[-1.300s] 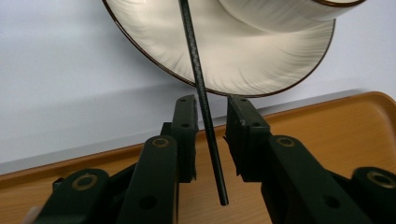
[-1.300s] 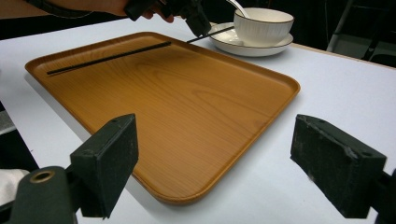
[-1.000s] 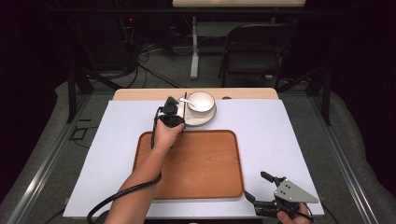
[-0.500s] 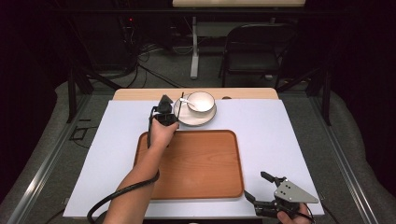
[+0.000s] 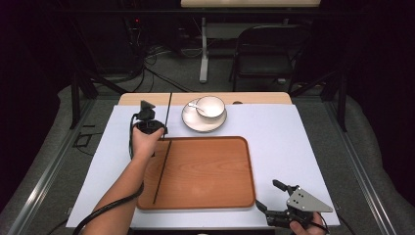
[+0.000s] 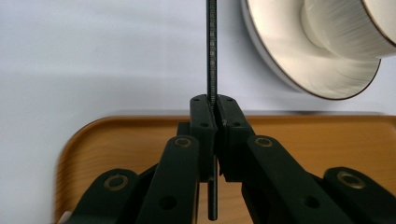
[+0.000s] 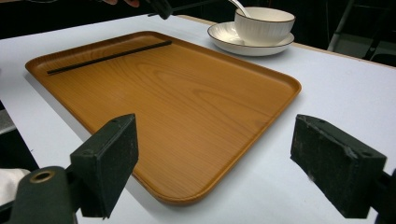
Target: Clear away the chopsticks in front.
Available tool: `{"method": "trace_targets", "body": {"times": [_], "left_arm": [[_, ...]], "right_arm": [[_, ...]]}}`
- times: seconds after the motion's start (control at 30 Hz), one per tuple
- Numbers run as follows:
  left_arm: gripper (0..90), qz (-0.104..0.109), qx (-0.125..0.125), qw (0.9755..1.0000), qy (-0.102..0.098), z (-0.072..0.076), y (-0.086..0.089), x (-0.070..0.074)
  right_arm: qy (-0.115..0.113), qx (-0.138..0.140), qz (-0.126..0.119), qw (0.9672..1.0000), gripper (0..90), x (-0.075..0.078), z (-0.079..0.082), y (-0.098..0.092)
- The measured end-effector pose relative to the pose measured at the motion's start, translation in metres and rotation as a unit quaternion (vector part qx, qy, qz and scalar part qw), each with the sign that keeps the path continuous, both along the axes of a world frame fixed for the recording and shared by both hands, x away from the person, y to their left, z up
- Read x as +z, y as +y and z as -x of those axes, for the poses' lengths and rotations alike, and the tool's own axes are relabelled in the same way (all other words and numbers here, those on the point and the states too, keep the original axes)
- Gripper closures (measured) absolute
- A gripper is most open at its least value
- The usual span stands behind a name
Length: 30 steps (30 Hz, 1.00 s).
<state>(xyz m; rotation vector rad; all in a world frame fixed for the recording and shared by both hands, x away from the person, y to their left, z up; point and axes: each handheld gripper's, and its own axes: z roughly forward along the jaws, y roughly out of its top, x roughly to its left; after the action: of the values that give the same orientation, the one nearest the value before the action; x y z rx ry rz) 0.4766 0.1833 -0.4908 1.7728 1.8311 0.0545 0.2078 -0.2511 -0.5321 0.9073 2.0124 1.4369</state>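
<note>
Left gripper (image 5: 155, 128) is pinching a thin black rod, likely a chopstick (image 6: 211, 56), with its jaws pressed flat together on it; in the left gripper view the rod is running straight up between the pads and out both ends. In the high view this held chopstick is standing up from the gripper at the tray's far-left corner, near the saucer (image 5: 192, 121) that carries the bowl (image 5: 210, 105) with its spoon (image 5: 195, 105). A second chopstick (image 5: 162, 171) is lying flat in the wooden tray (image 5: 215, 171), along its left side, reaching from the far rim toward the near edge; the right gripper view shows it resting on the tray floor close to that rim. Right gripper (image 5: 276, 202) is sitting idle off the tray's near-right corner on the white counter (image 5: 293, 142), jaws spread wide and holding nothing. Judging by this, the step in hand is carrying the held chopstick to a resting place, probably alongside its mate in the tray. The next move is calling for tipping the rod level and parallel to the lying one, lowering it just beside without knocking that one or the saucer, then easing the pinch off.
</note>
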Motion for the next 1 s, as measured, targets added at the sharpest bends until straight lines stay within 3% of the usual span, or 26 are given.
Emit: {"method": "trace_targets", "body": {"times": [0.2,0.43,0.6,1.0], "left_arm": [[86.6,0.017,-0.001,0.9998,-0.009,0.022,0.027,0.003],[86.6,0.033,-0.007,0.9989,-0.033,0.052,0.048,0.007],[86.5,0.046,-0.016,0.9979,-0.044,0.08,0.059,0.006],[86.5,0.054,-0.034,0.9964,-0.057,0.155,0.082,0.005]], "right_arm": [[0.001,0.0,0.0,1.0,14.2,0.0,0.0,0.0],[0.002,-0.002,0.001,1.0,14.2,0.0,0.001,0.0],[0.004,-0.003,0.0,1.0,14.3,0.0,0.001,0.0],[0.006,-0.004,0.002,1.0,14.2,0.0,0.001,0.001]]}}
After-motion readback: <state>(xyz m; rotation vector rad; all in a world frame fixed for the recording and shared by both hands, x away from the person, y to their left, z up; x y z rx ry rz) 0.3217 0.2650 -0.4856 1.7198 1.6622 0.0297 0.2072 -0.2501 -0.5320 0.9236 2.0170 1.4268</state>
